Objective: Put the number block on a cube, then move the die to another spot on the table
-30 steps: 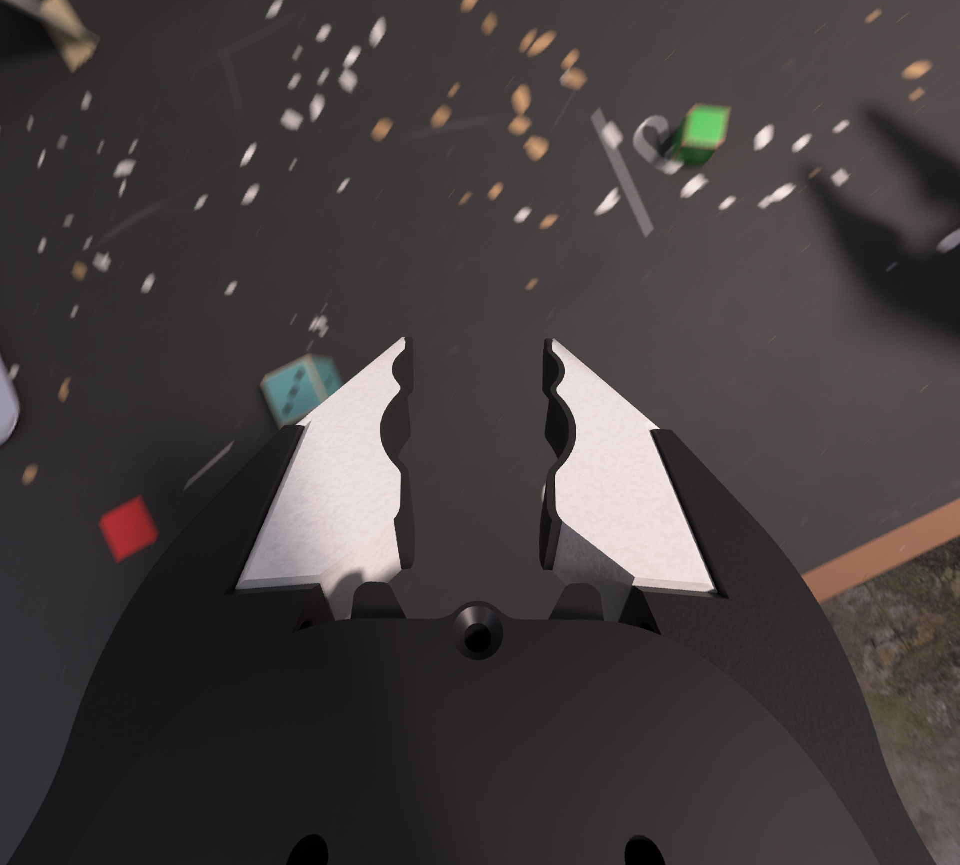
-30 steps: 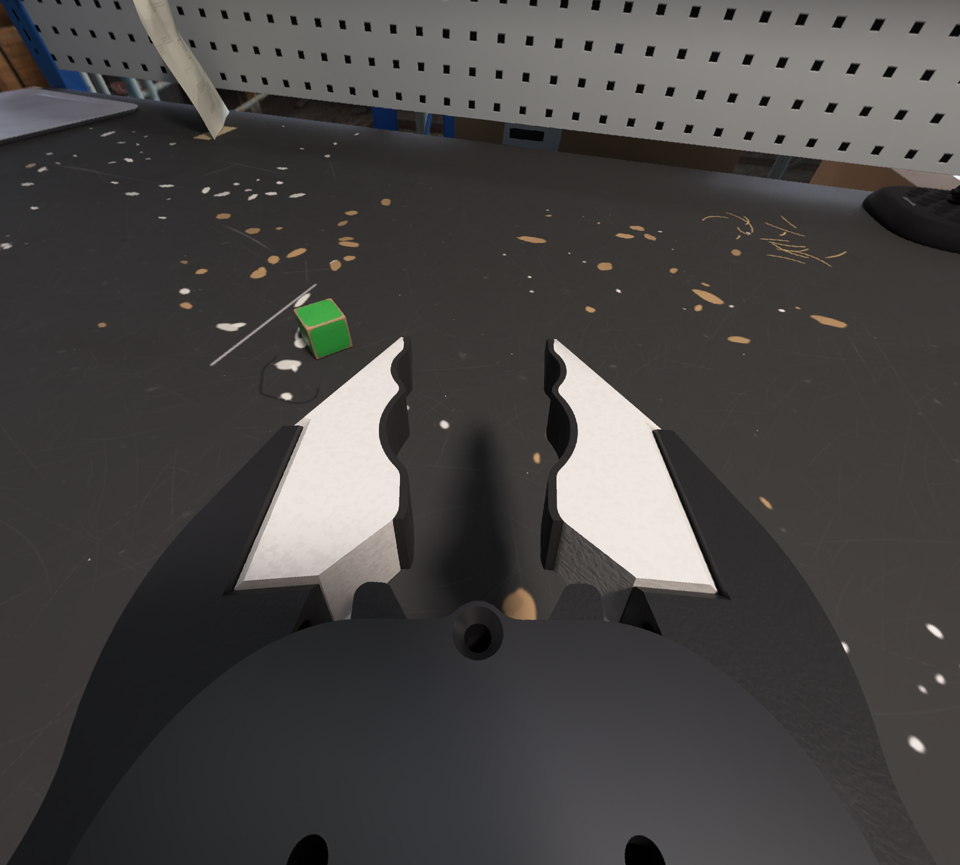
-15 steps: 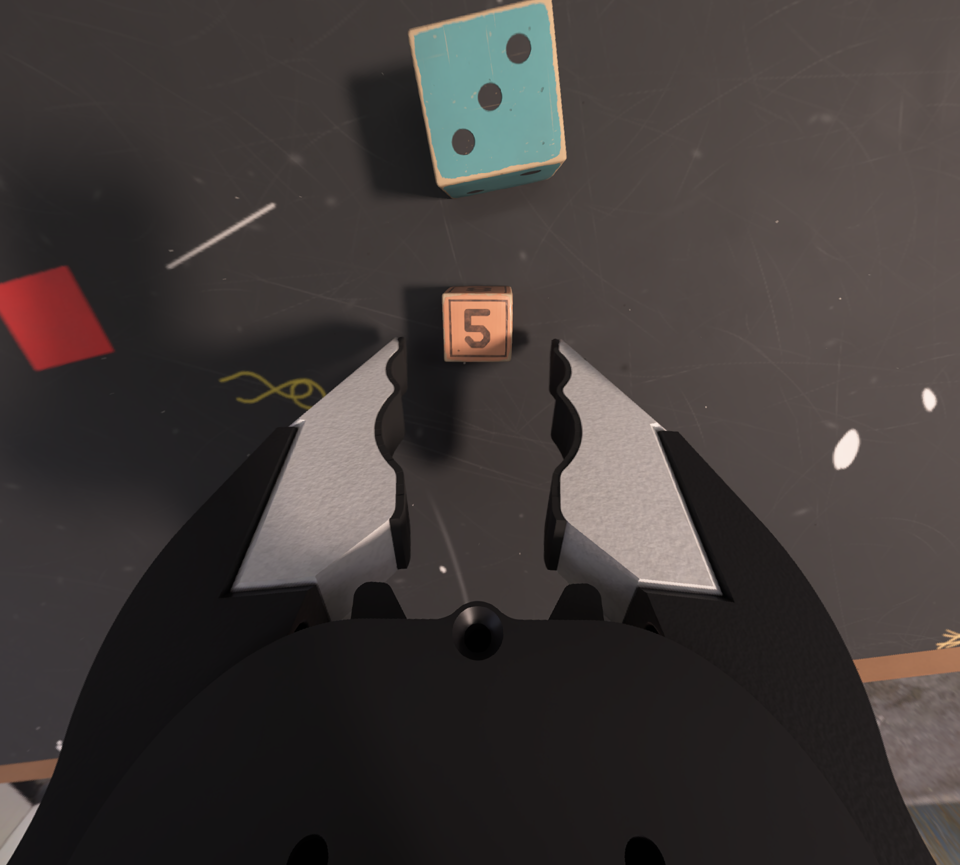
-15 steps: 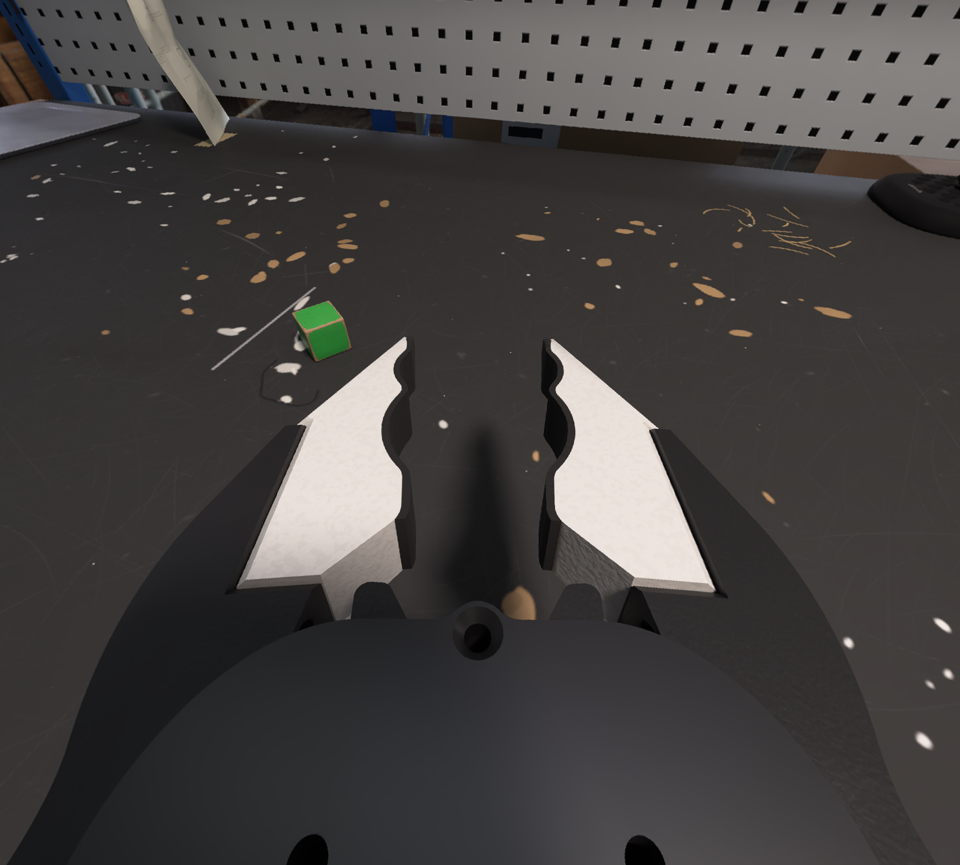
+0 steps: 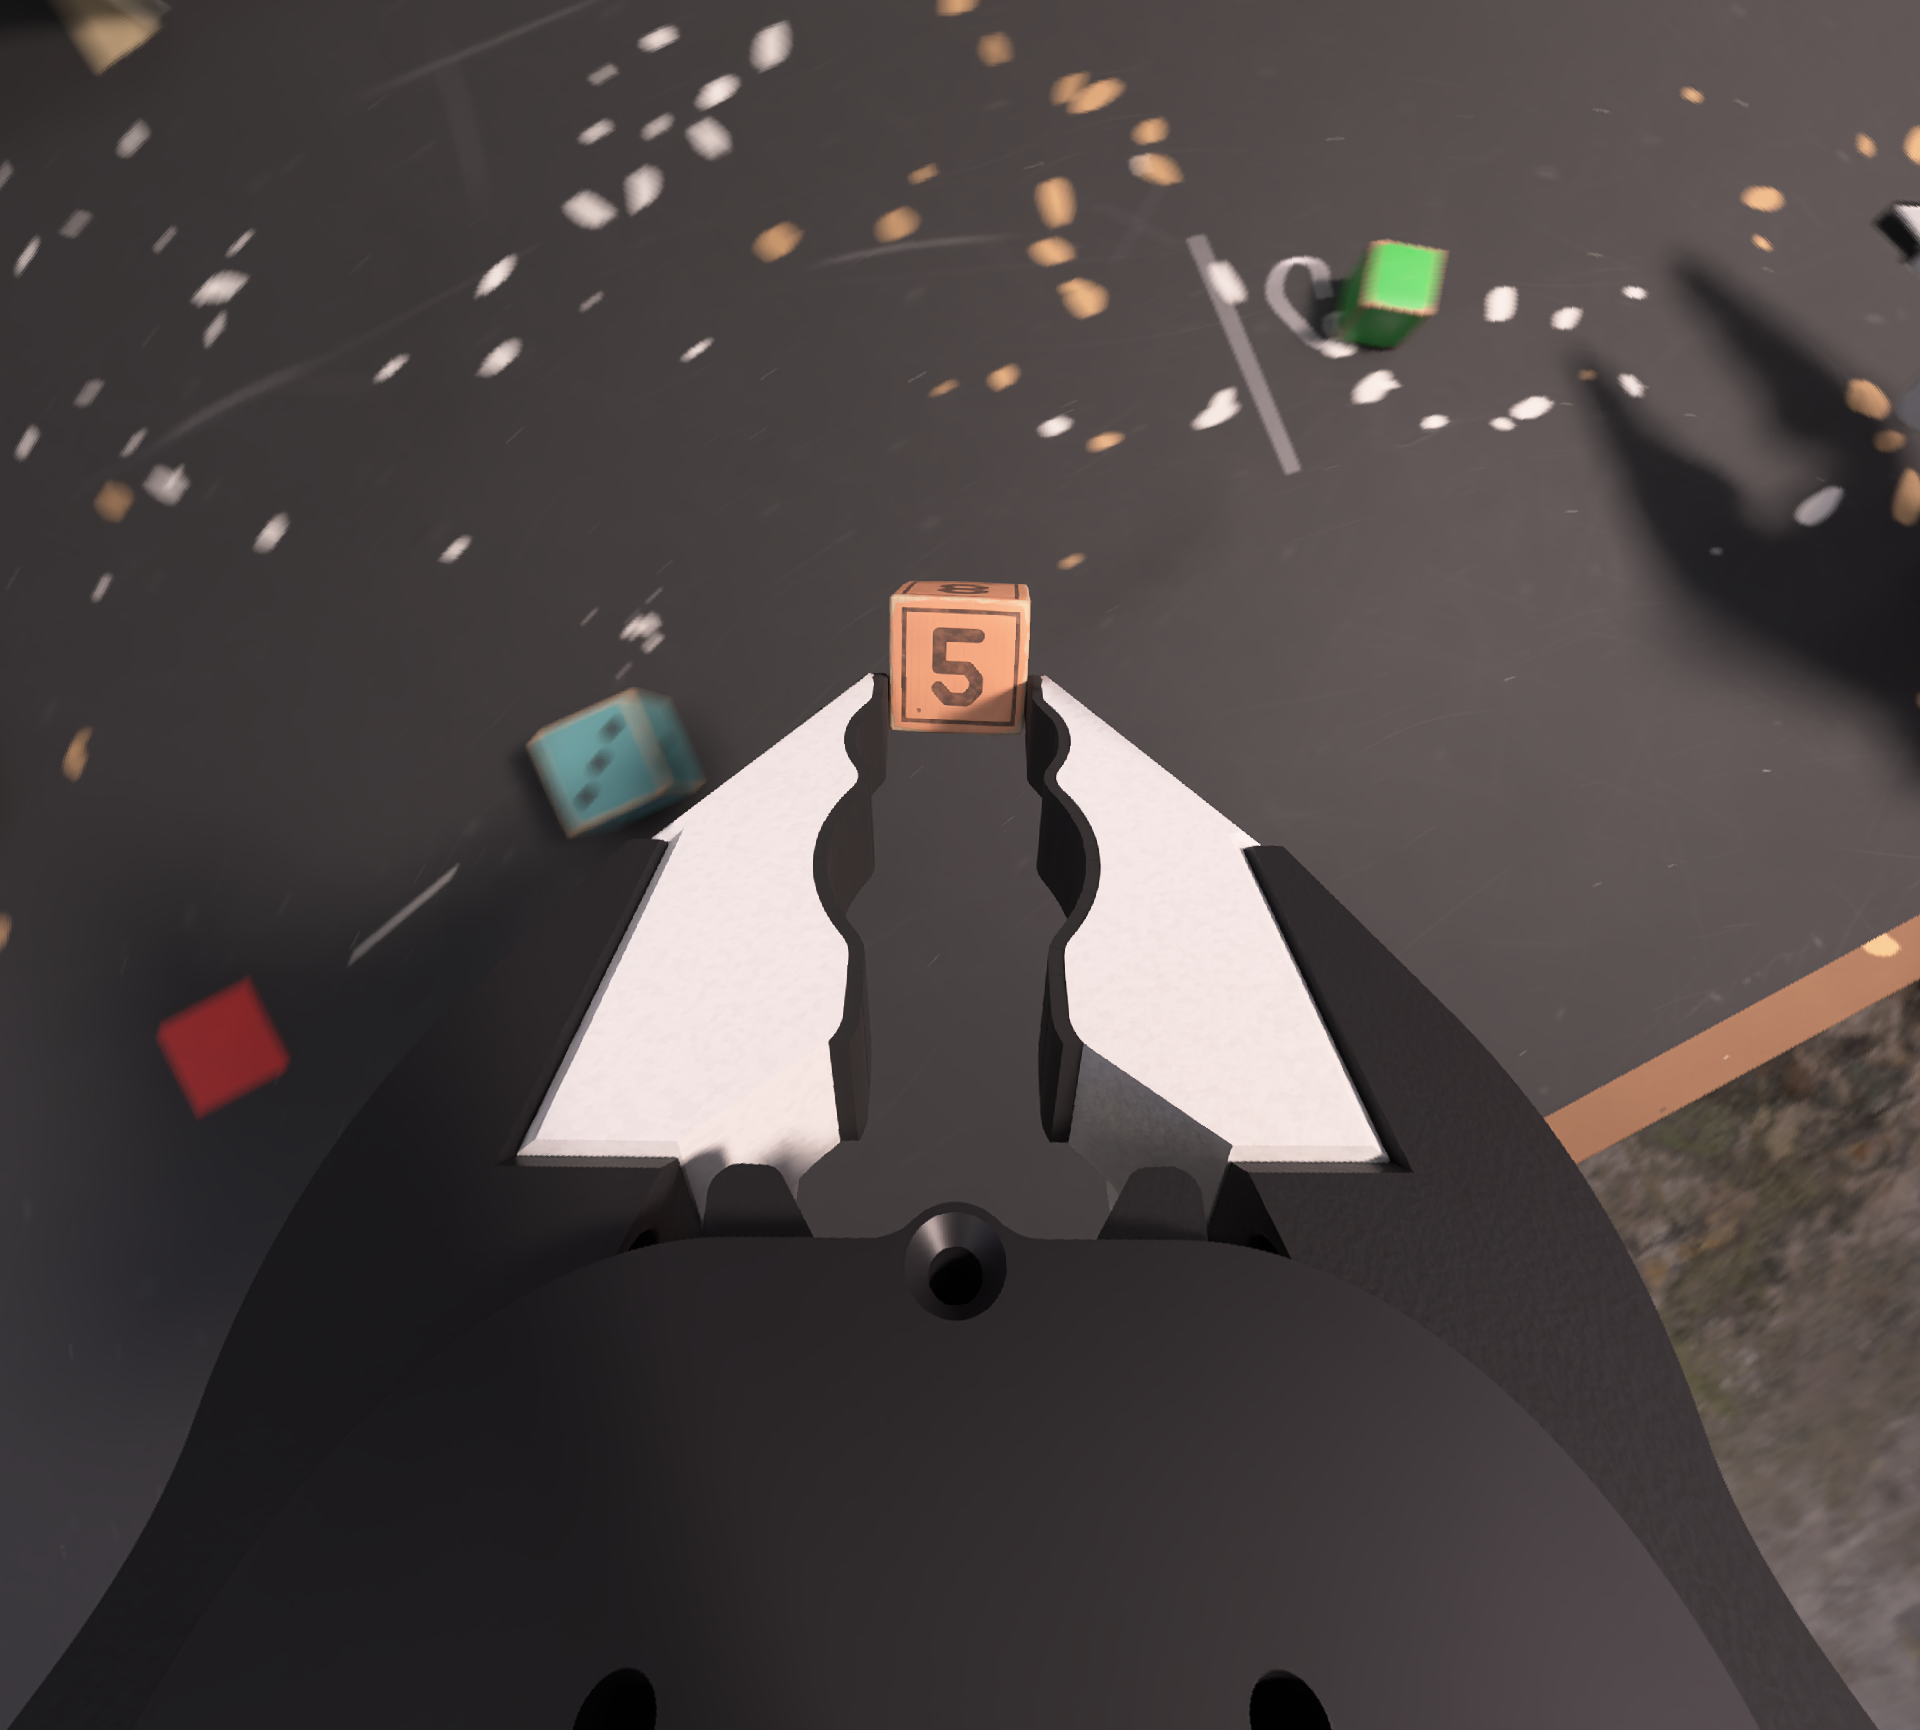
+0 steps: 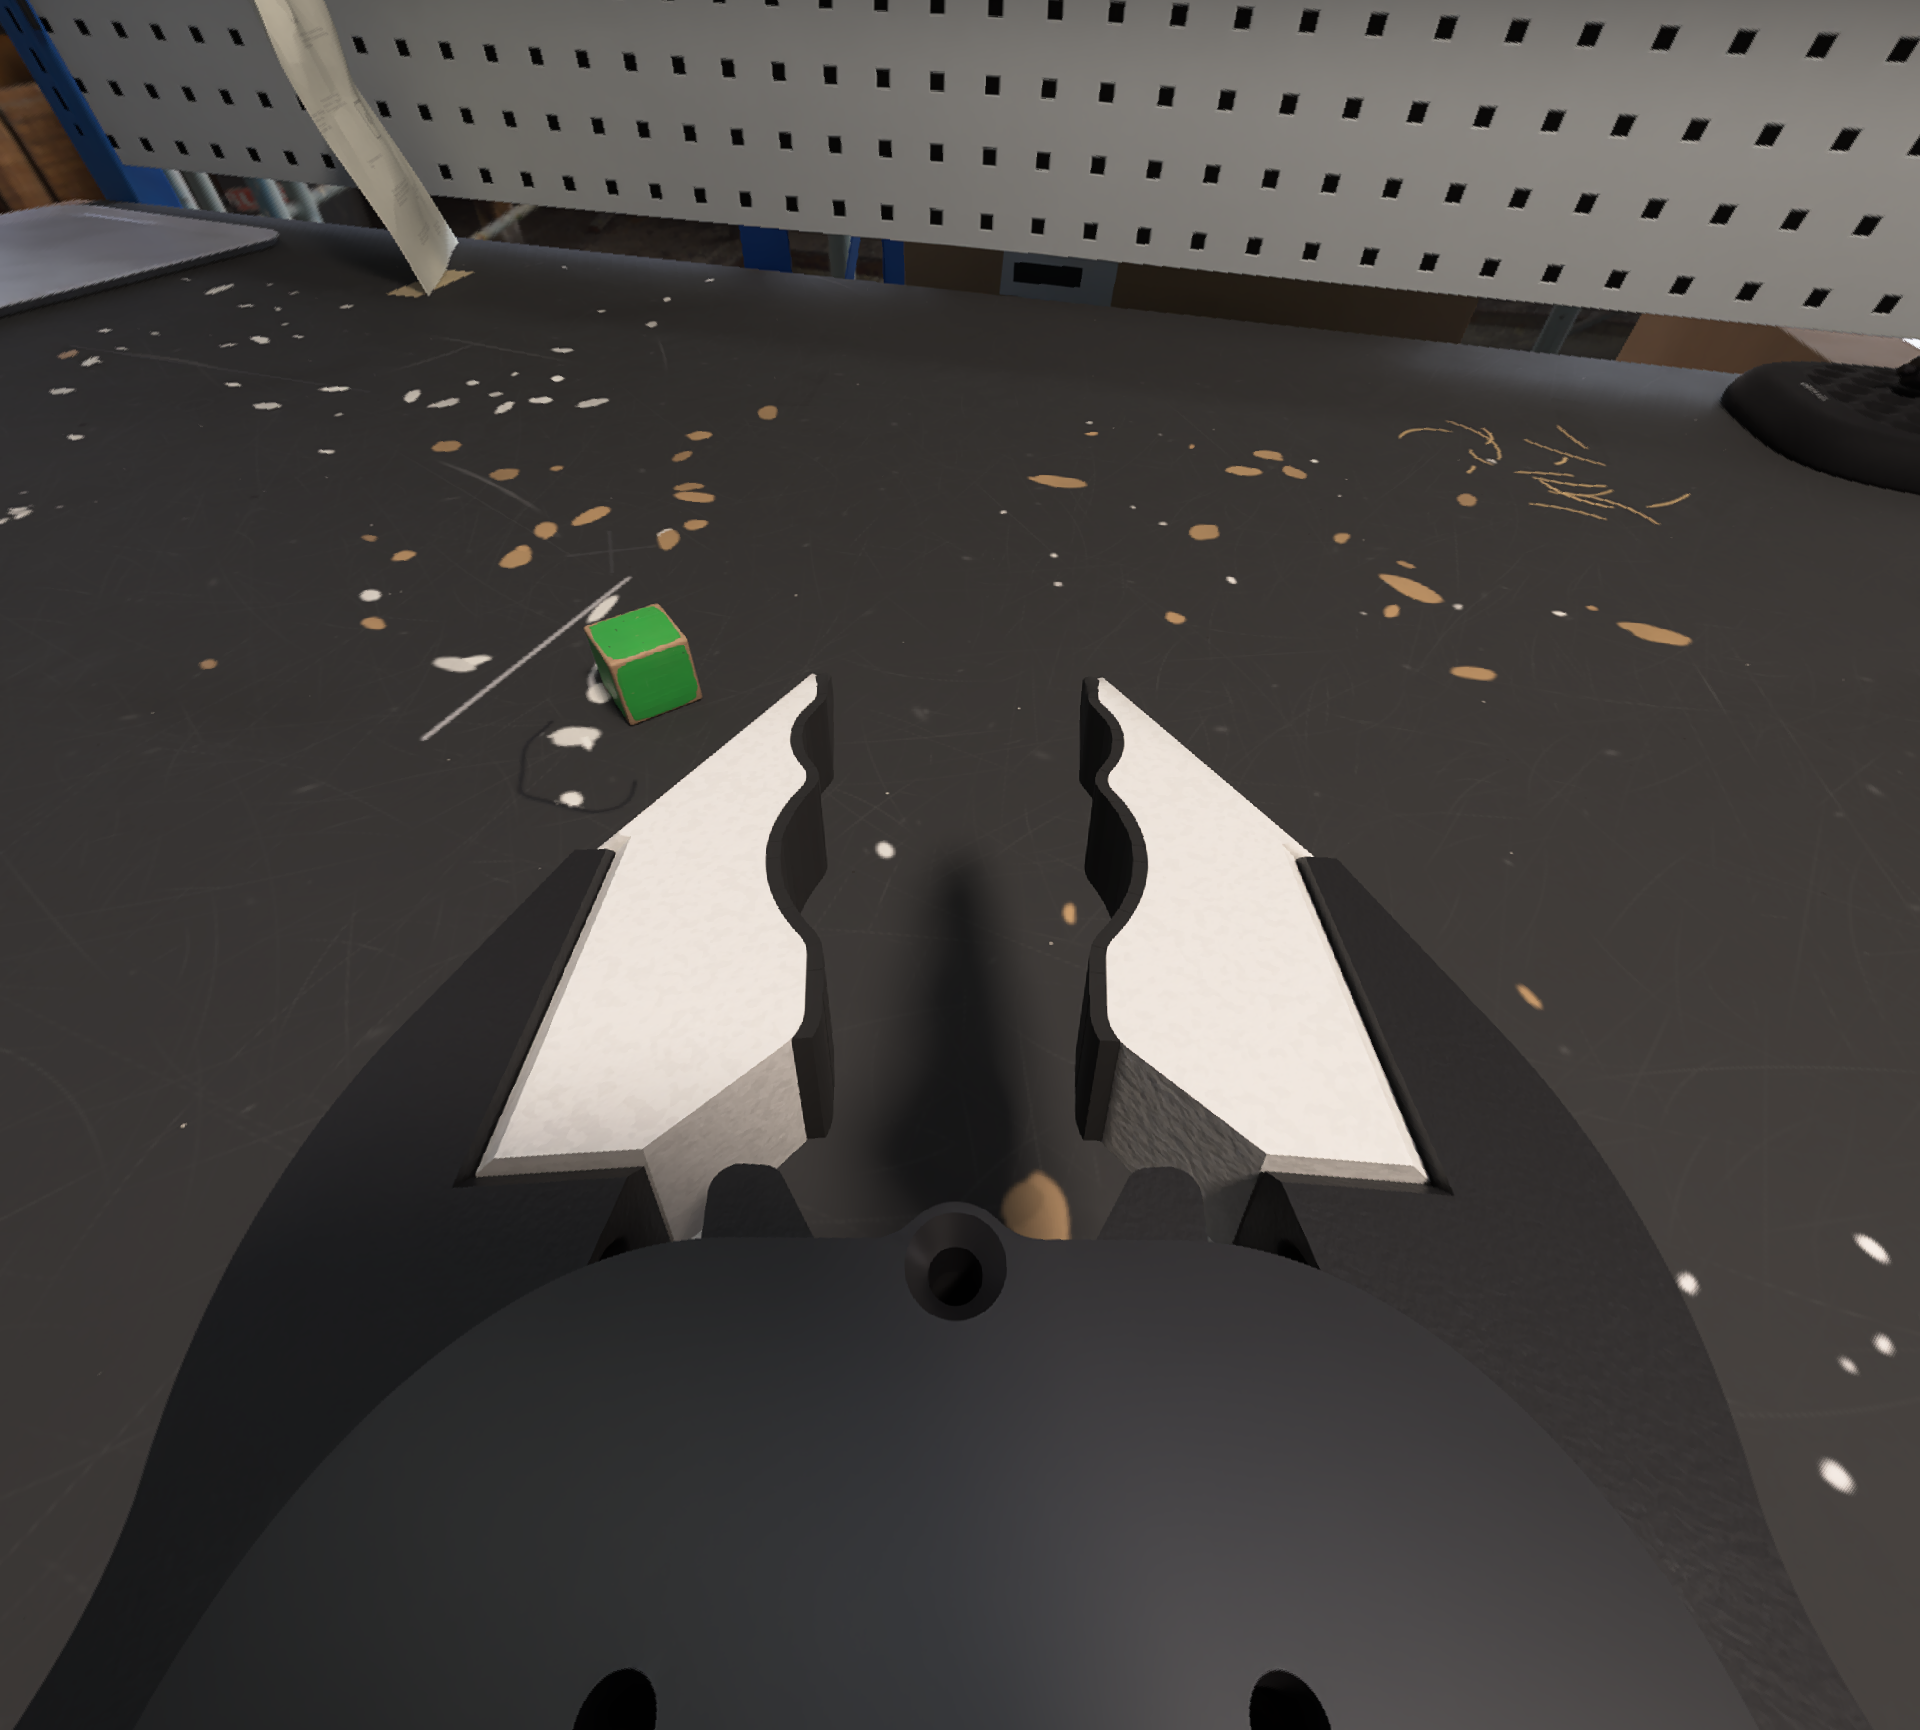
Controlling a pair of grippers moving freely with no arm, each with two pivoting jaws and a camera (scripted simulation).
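My left gripper (image 5: pixel 958 693) is shut on the orange number block (image 5: pixel 958 657), which sits between its fingertips, lifted above the dark table. The teal die (image 5: pixel 613 771) lies on the table below and to the left of the fingers. A red cube (image 5: pixel 221 1044) lies farther left. A green cube (image 5: pixel 1394 293) stands far ahead to the right; it also shows in the right wrist view (image 6: pixel 644 662). My right gripper (image 6: pixel 954 693) is open and empty, hovering over bare table to the right of the green cube.
The table (image 5: pixel 1351 745) is flecked with white and tan paint spots. Its wooden front edge (image 5: pixel 1725 1046) runs at the lower right. A pegboard wall (image 6: pixel 1039 39) stands at the back, with a paper strip (image 6: pixel 343 122), a grey tray (image 6: pixel 114 252) and a black base (image 6: pixel 1829 423).
My left gripper closed on the number block and lifted it high off the table; the die and cubes now lie far below. My right gripper barely moved.
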